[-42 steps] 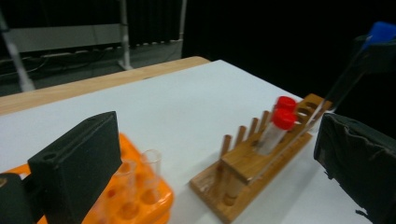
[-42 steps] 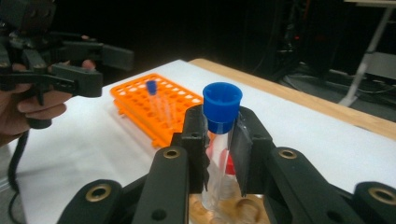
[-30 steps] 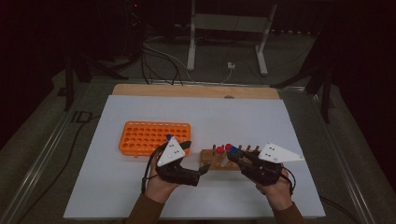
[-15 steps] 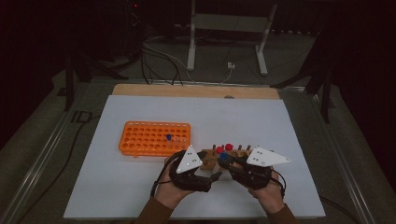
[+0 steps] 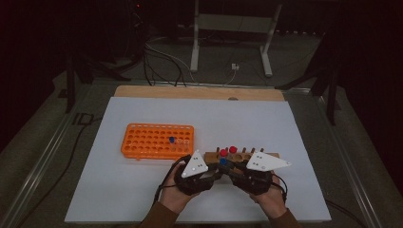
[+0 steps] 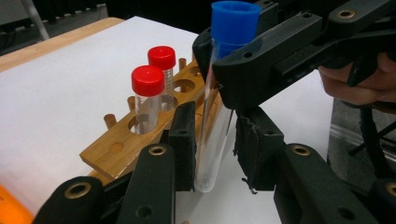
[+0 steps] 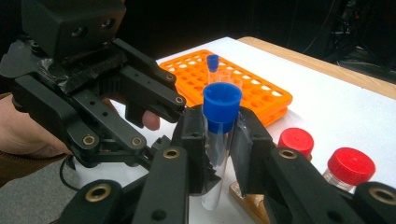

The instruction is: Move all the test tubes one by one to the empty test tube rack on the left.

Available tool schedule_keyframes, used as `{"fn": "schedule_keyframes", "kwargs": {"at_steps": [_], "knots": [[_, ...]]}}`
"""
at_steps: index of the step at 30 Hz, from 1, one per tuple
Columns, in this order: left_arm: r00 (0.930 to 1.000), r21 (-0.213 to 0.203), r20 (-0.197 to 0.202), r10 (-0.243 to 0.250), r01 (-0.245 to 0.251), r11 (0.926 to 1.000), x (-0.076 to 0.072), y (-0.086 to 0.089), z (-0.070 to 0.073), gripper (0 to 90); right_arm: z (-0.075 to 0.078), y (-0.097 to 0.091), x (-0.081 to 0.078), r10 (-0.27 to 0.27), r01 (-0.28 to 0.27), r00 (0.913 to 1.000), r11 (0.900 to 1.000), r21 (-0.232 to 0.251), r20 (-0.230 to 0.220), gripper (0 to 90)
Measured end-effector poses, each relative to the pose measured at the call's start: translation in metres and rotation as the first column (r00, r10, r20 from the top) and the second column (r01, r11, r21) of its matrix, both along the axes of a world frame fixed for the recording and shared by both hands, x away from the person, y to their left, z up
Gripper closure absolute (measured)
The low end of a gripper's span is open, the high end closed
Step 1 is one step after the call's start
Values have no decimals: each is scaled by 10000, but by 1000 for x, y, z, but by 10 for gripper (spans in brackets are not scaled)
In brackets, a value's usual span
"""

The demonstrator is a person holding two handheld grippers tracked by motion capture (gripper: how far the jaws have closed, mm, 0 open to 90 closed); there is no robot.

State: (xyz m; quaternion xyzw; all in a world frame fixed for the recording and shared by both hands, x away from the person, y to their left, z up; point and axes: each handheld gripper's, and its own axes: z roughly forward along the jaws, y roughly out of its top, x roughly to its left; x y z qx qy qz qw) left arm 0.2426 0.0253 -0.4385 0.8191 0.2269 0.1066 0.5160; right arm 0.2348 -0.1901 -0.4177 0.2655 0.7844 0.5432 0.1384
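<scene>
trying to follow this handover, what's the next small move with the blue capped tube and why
Probably the right tool should let go, so the left tool can carry the blue-capped tube toward the orange rack. The right tool grips the tube just under its cap, while the left tool's jaws have just been closing around its lower part. One blue-capped tube already stands in that rack. First check that the left grip is firm.

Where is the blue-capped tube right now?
The blue-capped tube stands upright between both tongs, right tongs gripping near the cap, left tongs closing lower down, beside the wooden rack.
</scene>
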Motion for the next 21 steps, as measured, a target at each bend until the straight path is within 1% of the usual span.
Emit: {"fn": "schedule_keyframes", "kwargs": {"at_steps": [2, 5, 6, 9, 11, 12, 14, 18, 21], "knots": [[10000, 49, 25, -84, 83, 10000, 0, 0, -1, 762, 0, 0, 0, 16, -16, 10000, 10000, -1, -24, 761], [10000, 39, 49, -85, 85, 10000, -1, 0, 0, 773, 0, 0, 0, 52, -52, 10000, 10000, 4, -6, 756], [10000, 49, 62, -71, 71, 10000, 0, 0, 0, 774, 0, -1, 0, 30, -30, 10000, 10000, 44, -1, 734], [10000, 0, 64, 62, -62, 10000, 1, 3, 1, 774, 3, -4, 1, 34, -36, 10000, 9997, 237, 77, 601], [9998, -55, 70, 202, -202, 9998, 2, 6, 2, 774, 5, -8, 2, -78, 73, 9999, 9989, 462, 104, 494], [9996, -59, 77, 264, -264, 9996, 3, 8, 2, 774, 6, -9, 2, -114, 110, 9999, 9984, 553, 78, 454], [9991, -95, 70, 416, -415, 9991, 5, 13, 3, 774, 8, -12, 3, -315, 308, 9995, 9977, 611, 97, 369], [9973, -163, 60, 727, -726, 9972, 9, 22, 5, 774, 7, -15, 6, -774, 772, 9970, 9953, 580, 23, 251], [9950, -247, 100, 994, -991, 9948, 12, 31, 7, 775, 5, -17, 9, -1101, 1102, 9939, 9924, 541, -49, 185]]}}
